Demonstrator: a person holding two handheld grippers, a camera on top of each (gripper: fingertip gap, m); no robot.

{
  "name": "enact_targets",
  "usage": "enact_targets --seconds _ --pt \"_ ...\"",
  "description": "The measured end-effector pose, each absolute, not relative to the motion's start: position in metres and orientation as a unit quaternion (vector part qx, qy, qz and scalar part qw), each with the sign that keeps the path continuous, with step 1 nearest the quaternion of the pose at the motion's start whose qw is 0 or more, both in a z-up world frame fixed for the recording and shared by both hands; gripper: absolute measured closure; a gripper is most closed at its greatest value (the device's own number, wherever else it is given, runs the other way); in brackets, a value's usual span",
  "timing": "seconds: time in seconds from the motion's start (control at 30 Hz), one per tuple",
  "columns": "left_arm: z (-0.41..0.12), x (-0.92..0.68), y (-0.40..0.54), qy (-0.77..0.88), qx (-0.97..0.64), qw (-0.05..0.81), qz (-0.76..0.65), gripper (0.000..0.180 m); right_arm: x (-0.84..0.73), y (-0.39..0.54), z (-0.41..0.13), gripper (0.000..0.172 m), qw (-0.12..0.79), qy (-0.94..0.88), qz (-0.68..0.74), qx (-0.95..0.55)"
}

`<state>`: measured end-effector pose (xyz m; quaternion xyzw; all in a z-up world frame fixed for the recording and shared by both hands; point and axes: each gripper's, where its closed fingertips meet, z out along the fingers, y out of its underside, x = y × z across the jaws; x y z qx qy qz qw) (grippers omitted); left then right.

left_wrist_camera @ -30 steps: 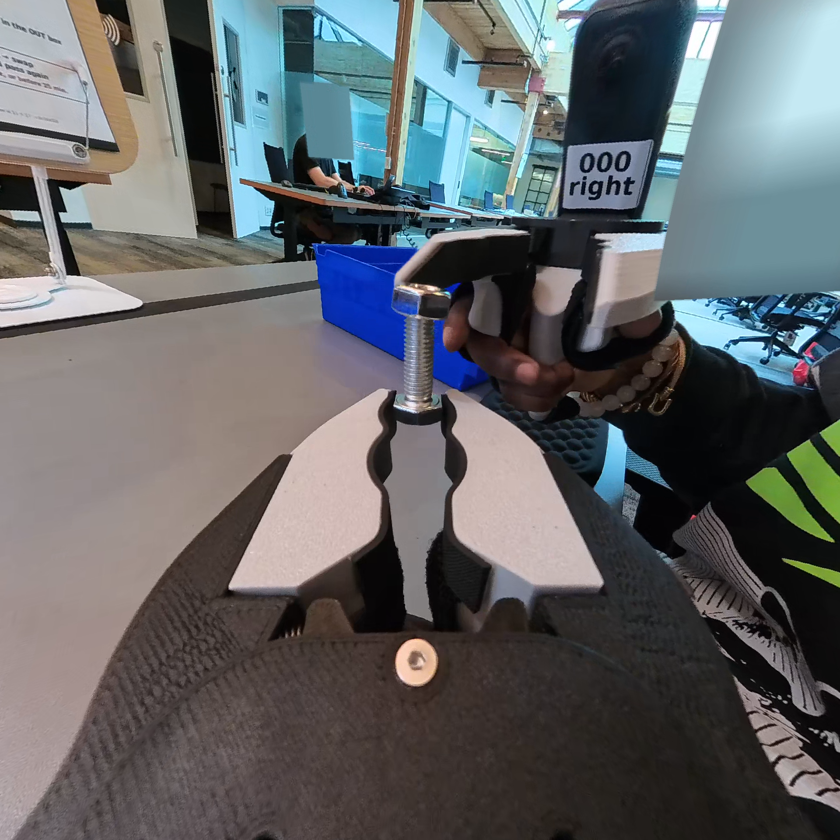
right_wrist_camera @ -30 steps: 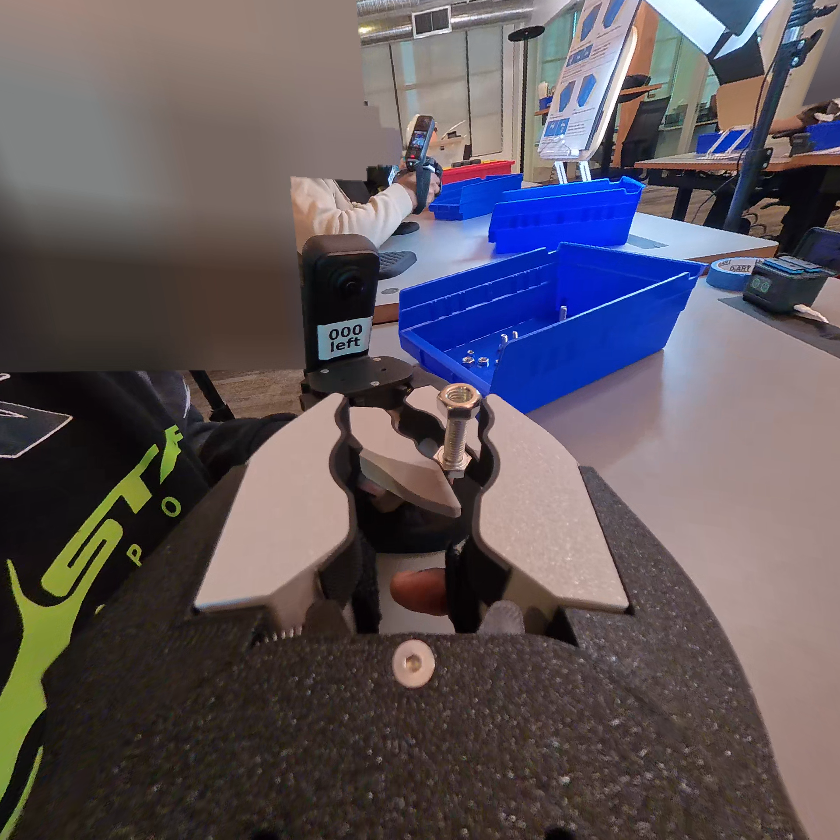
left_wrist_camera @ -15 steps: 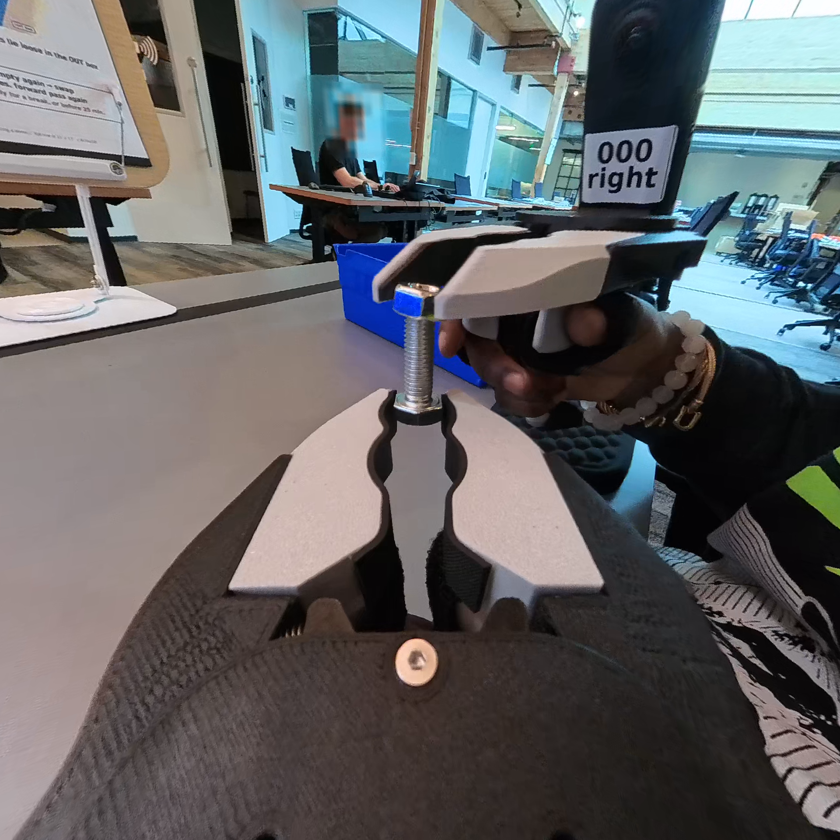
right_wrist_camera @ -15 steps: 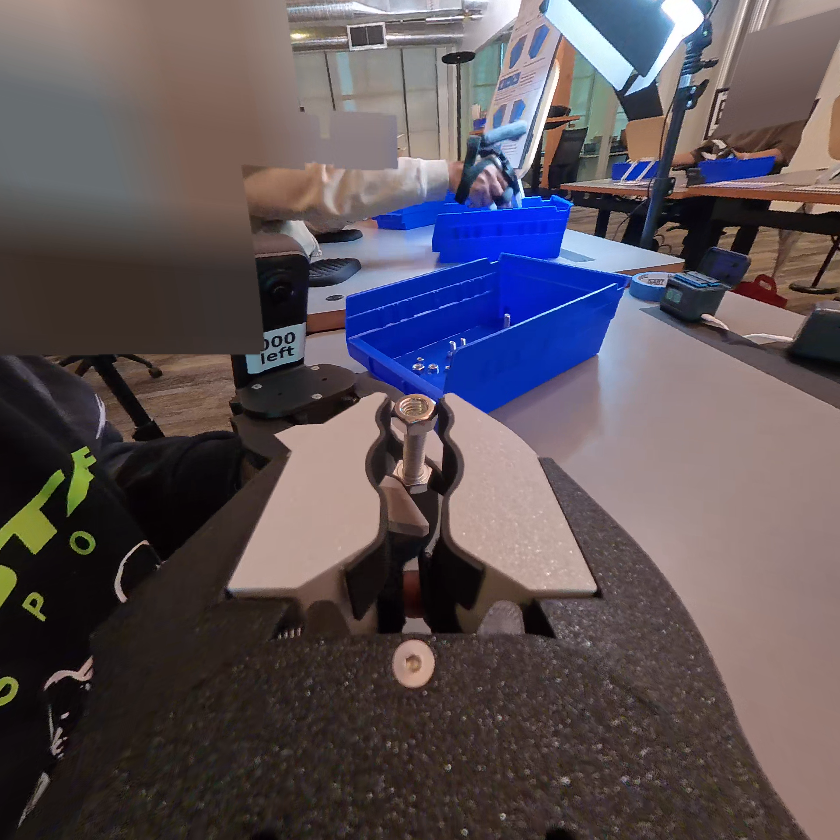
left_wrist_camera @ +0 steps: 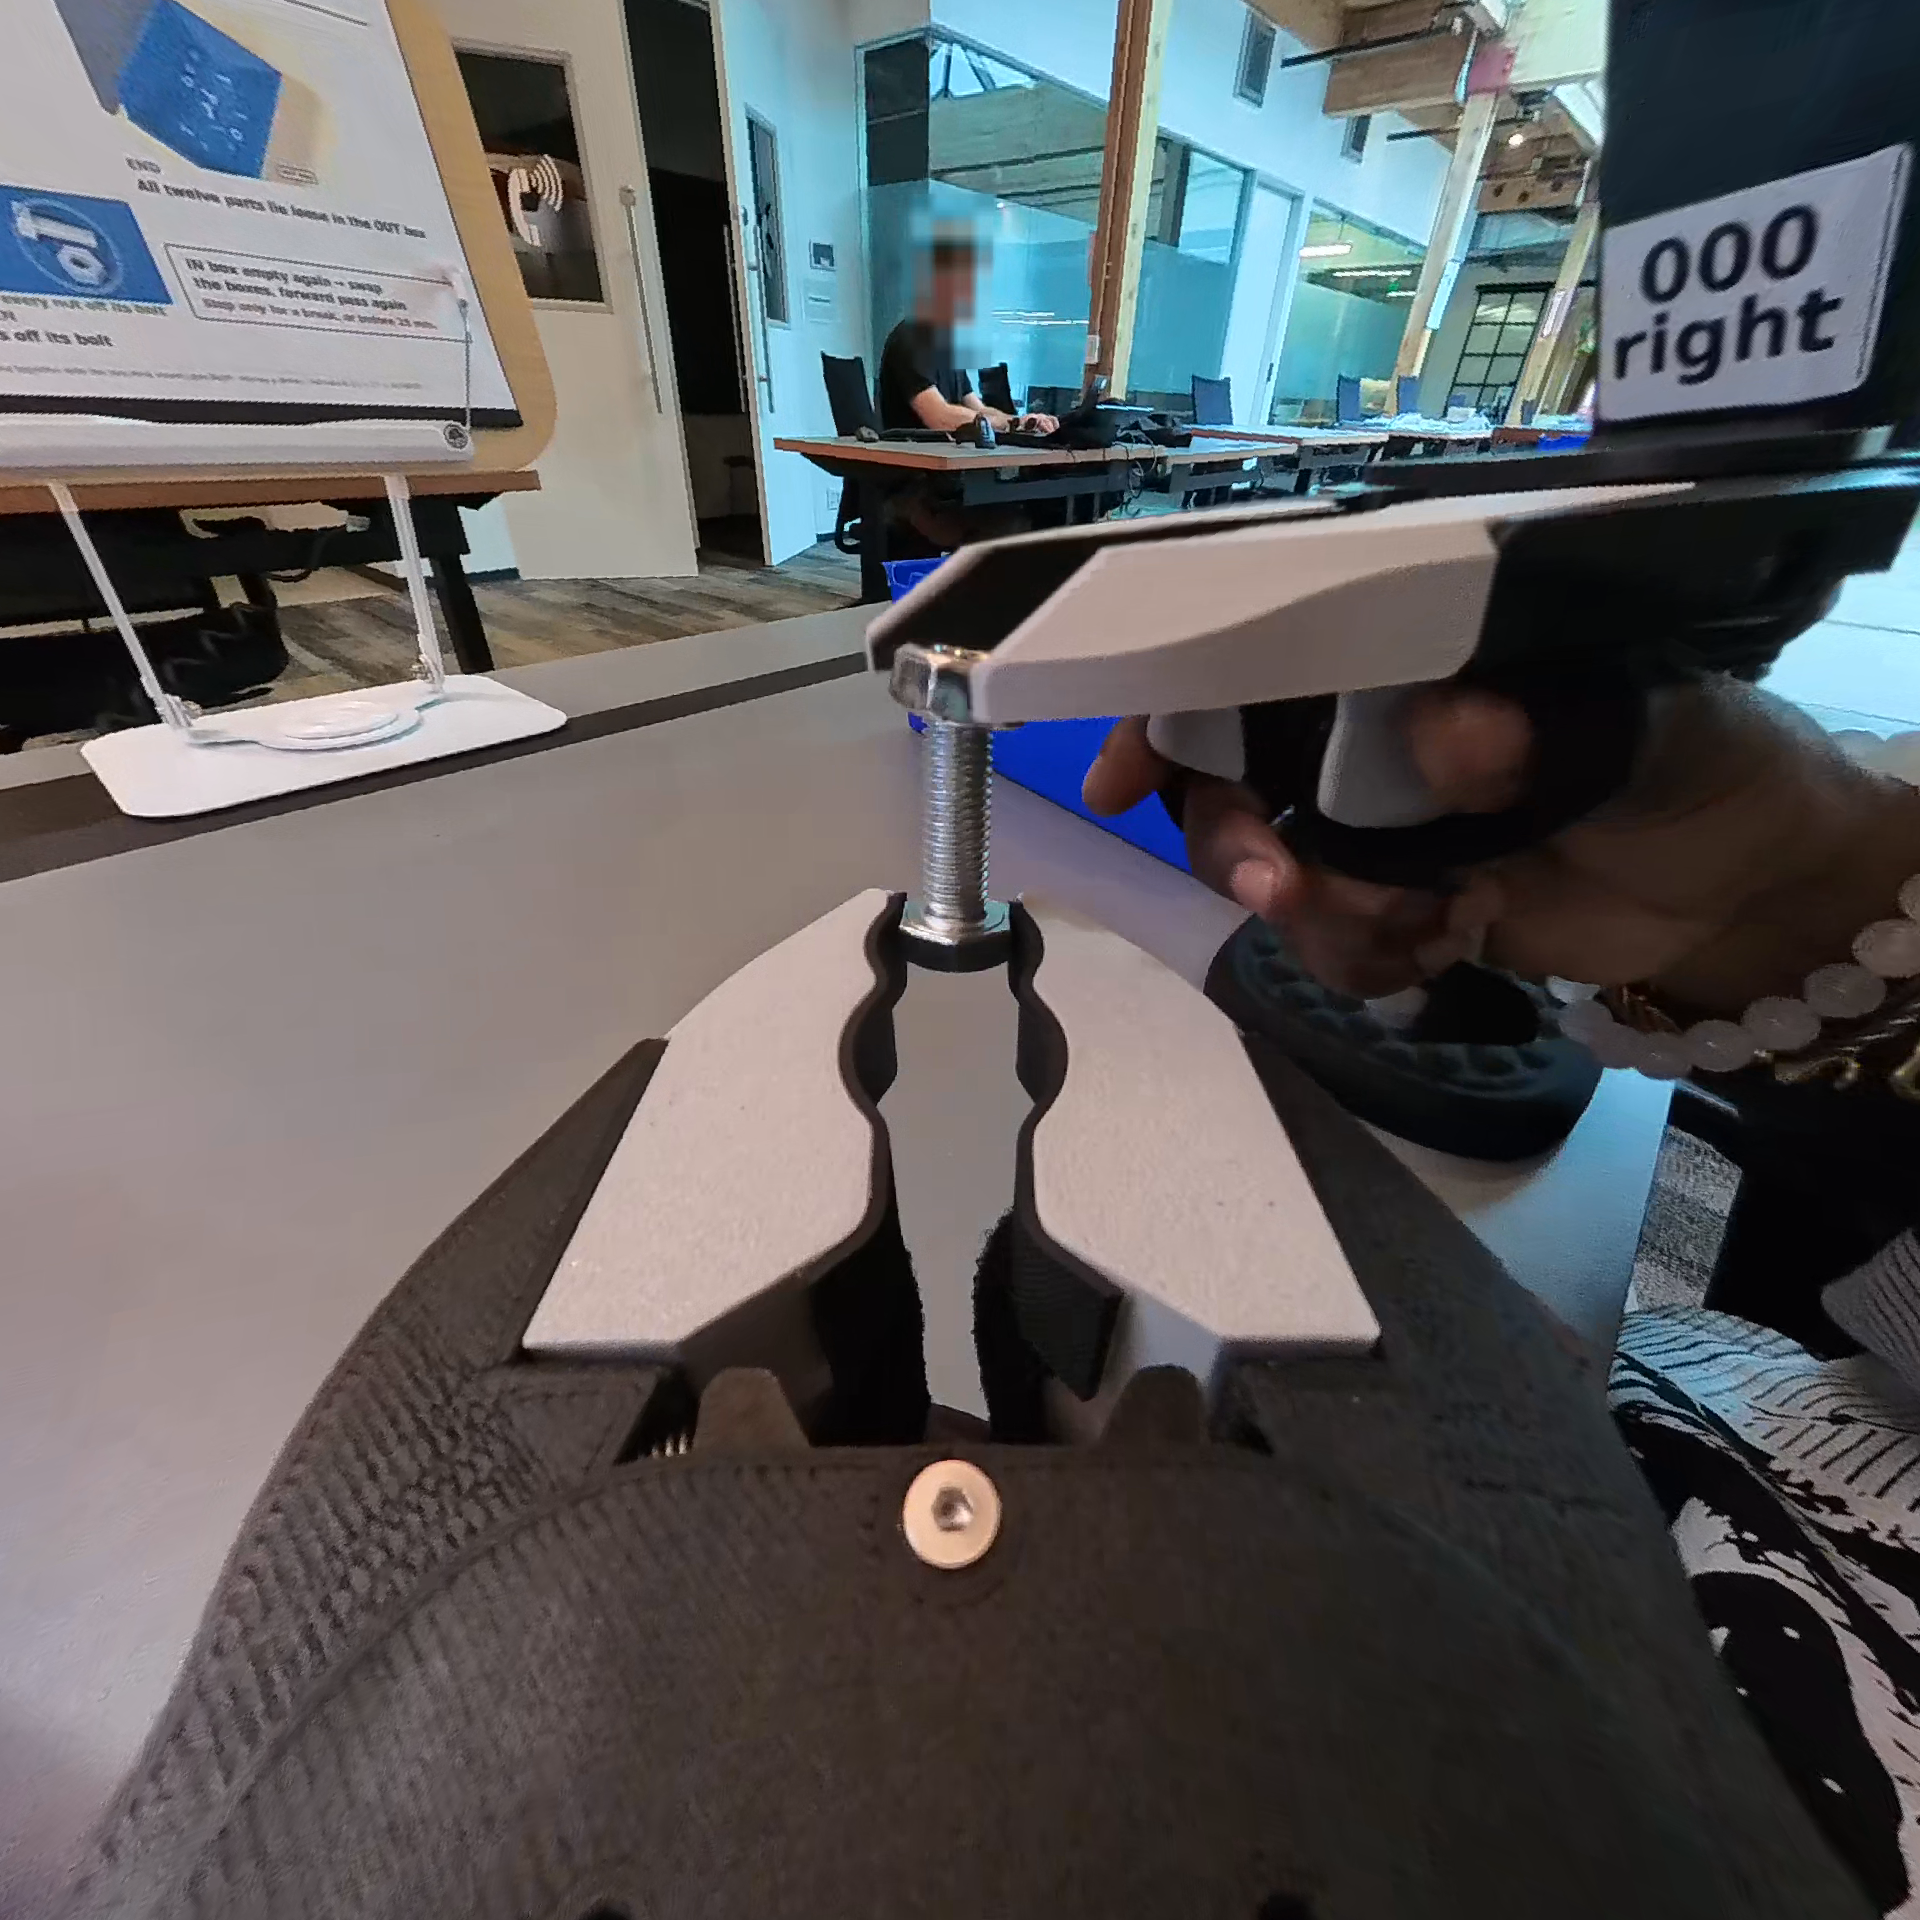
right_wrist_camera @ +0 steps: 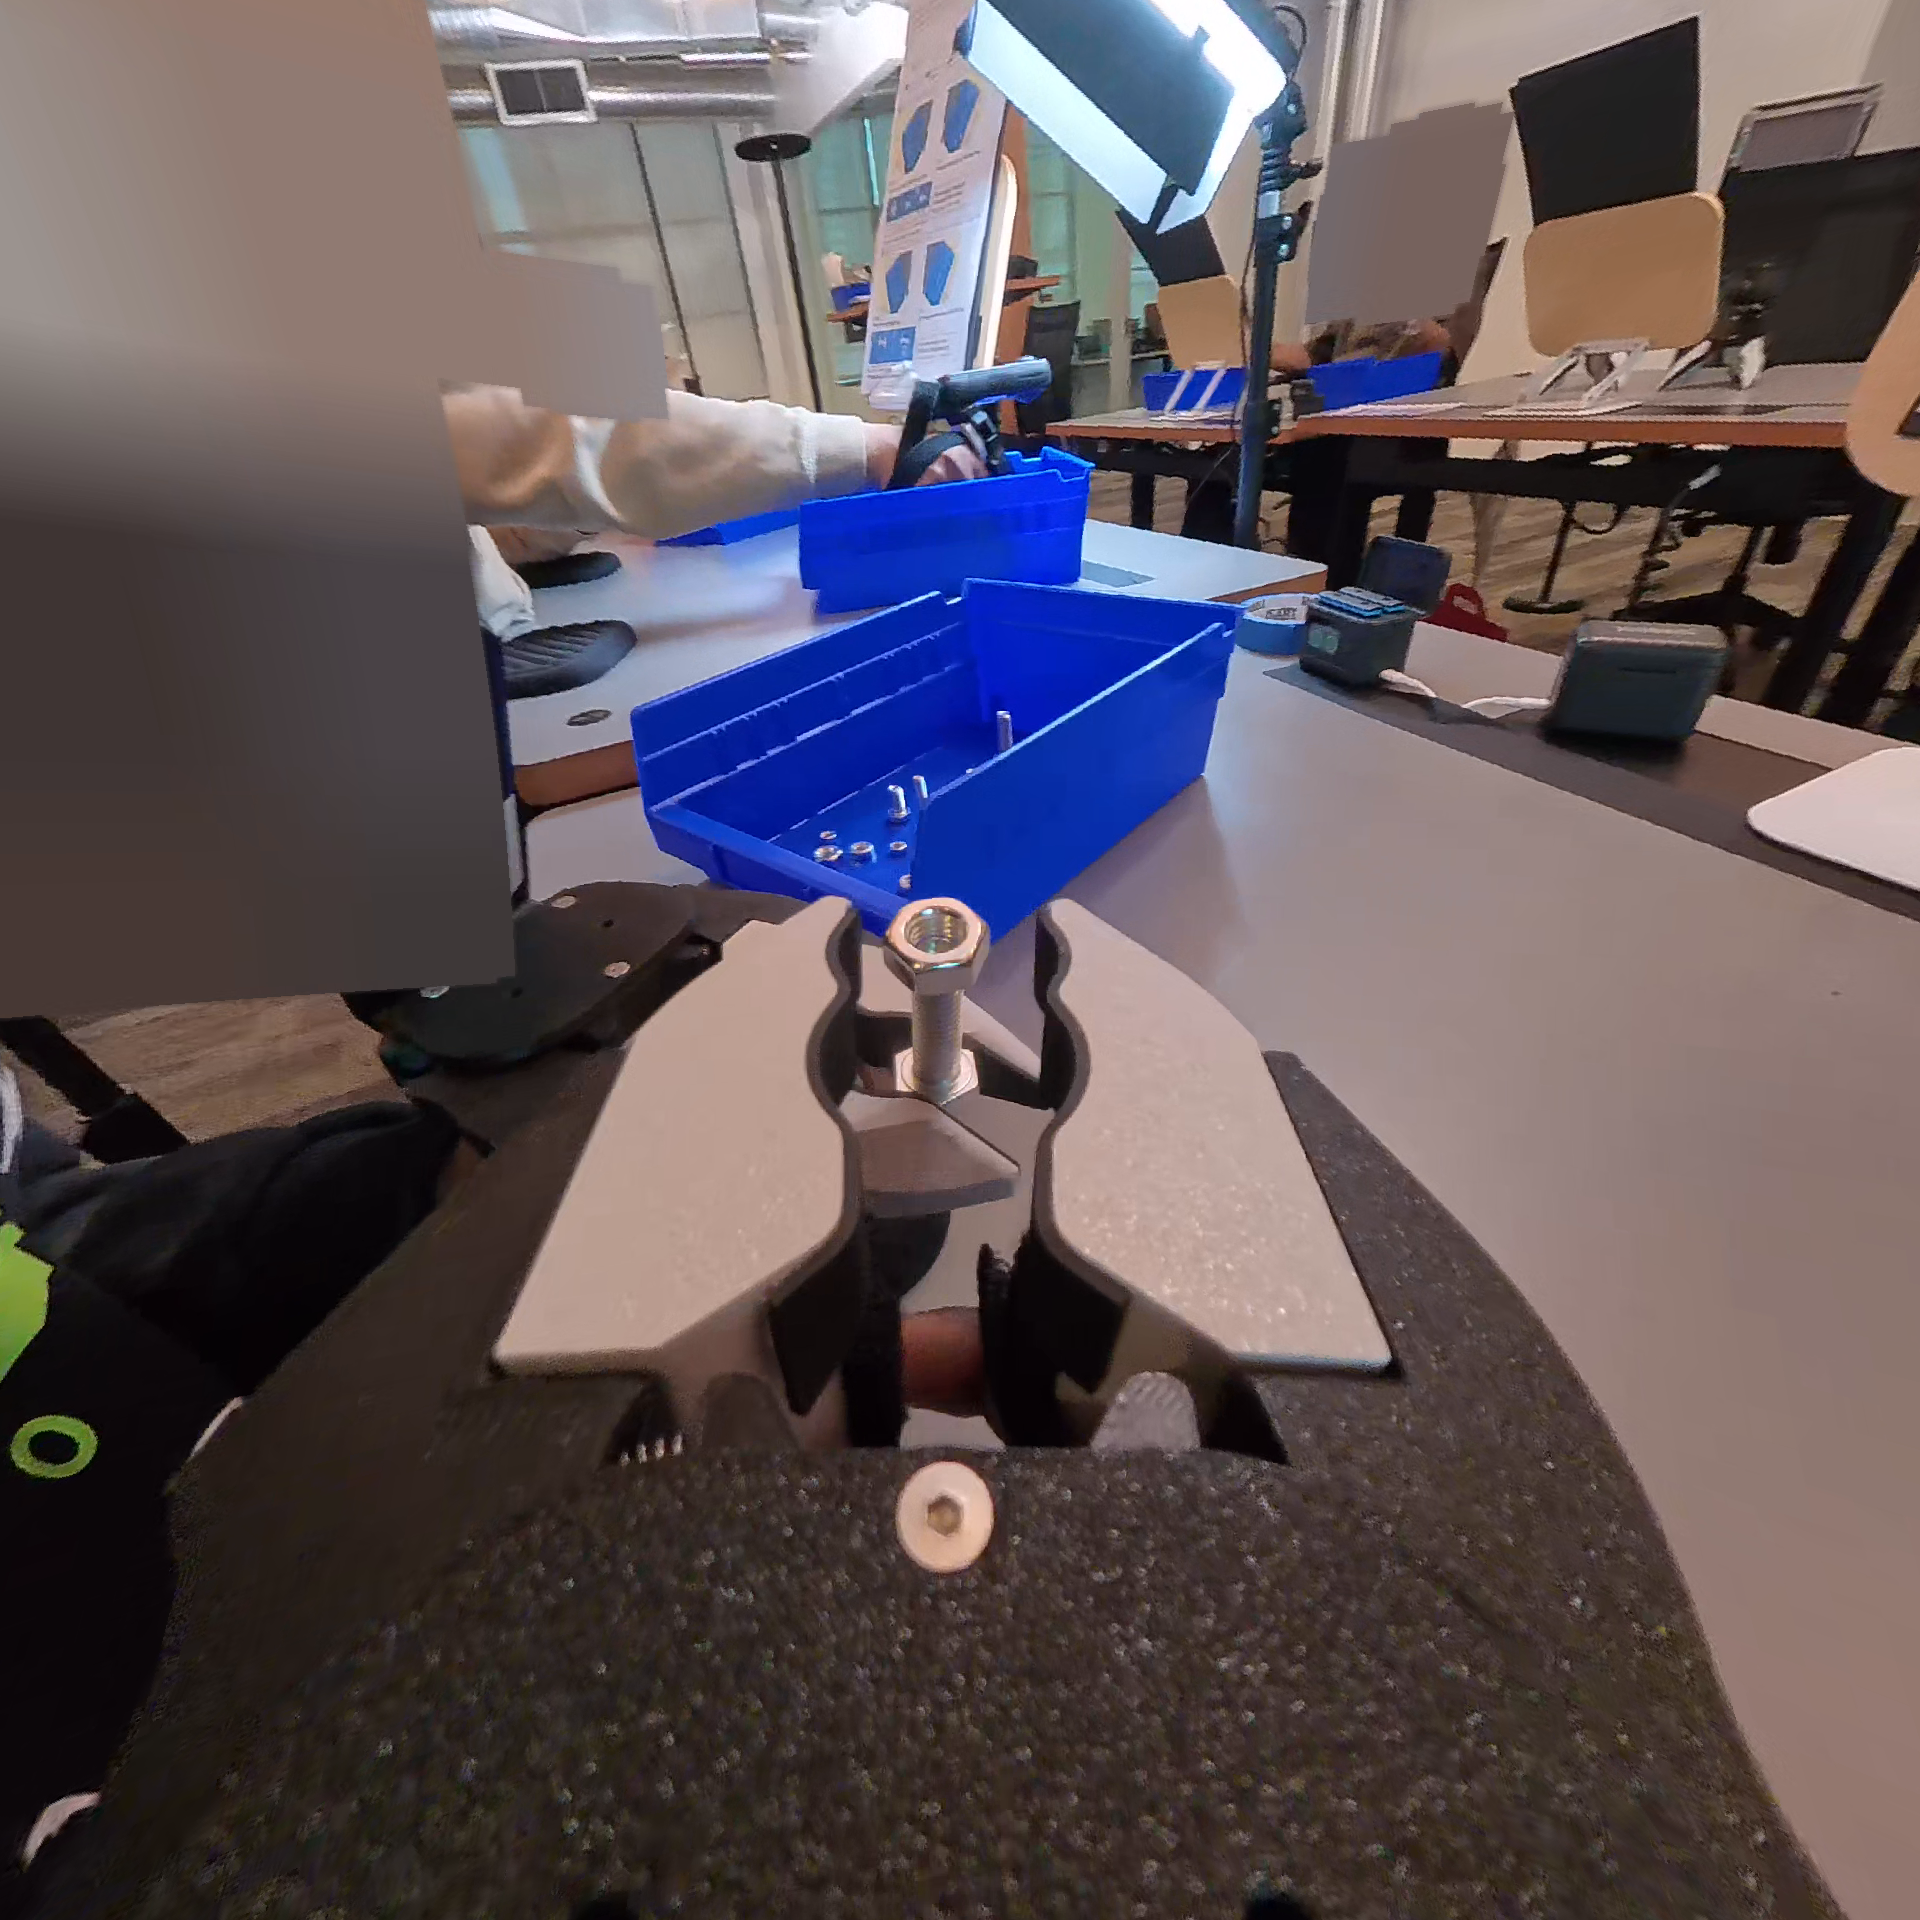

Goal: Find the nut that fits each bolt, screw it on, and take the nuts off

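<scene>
A silver bolt (left_wrist_camera: 956, 810) stands upright over the grey table (left_wrist_camera: 416, 987). My left gripper (left_wrist_camera: 954, 930) is shut on the hex head at its lower end. A silver nut (right_wrist_camera: 935, 940) sits at the bolt's top end, its threaded hole facing the right wrist camera; it also shows in the left wrist view (left_wrist_camera: 930, 681). My right gripper (right_wrist_camera: 940, 930) is open around that nut, with a gap on each side between pad and nut. In the left wrist view the right gripper (left_wrist_camera: 935, 665) reaches in from the right at the bolt's top. One left finger (right_wrist_camera: 925, 1153) shows below the bolt.
A blue bin (right_wrist_camera: 1091, 769) with several loose nuts and bolts stands just beyond the grippers. A second blue bin (right_wrist_camera: 935, 540) and another person's arm lie behind it. Dark cases (right_wrist_camera: 1631, 675) and a tape roll (right_wrist_camera: 1273, 618) sit at the right. A sign stand (left_wrist_camera: 322, 738) is at the far left. The grippers' ends are close to 5 centimetres from one another.
My right gripper was wide open a second ago, shut on the nut half a second ago, and has now opened off it after swinging round. My left gripper keeps its hold on the bolt.
</scene>
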<state>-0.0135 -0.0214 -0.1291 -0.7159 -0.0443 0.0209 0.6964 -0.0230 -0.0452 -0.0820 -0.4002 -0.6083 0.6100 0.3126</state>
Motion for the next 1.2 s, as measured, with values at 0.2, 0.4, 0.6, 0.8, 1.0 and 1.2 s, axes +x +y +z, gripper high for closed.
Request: enact_targets --seconds 0.2,0.4,0.6,0.8,1.0,1.2 --pt "-0.128 -0.015 -0.022 -0.050 -0.712 0.701 0.003 0.162 -0.020 -0.053 -0.079 0.128 0.276 -0.608 0.648 -0.367" --pt "-0.128 -0.019 -0.023 -0.066 -0.709 0.702 -0.011 0.162 -0.019 -0.056 -0.081 0.131 0.271 -0.609 0.652 -0.361" --pt "-0.129 -0.019 -0.023 -0.066 -0.711 0.700 -0.012 0.162 -0.019 -0.053 -0.083 0.132 0.280 -0.611 0.643 -0.367" --pt "-0.129 -0.018 -0.023 -0.063 -0.711 0.700 -0.017 0.162 -0.025 -0.051 -0.083 0.144 0.284 -0.613 0.642 -0.363" --pt "-0.135 -0.021 -0.020 -0.071 -0.726 0.684 -0.003 0.162 -0.031 -0.035 -0.092 0.163 0.244 -0.582 0.672 -0.387" --pt "-0.127 -0.023 -0.027 -0.082 -0.700 0.709 -0.028 0.162 -0.022 0.027 -0.077 0.146 0.276 -0.486 0.727 -0.399"
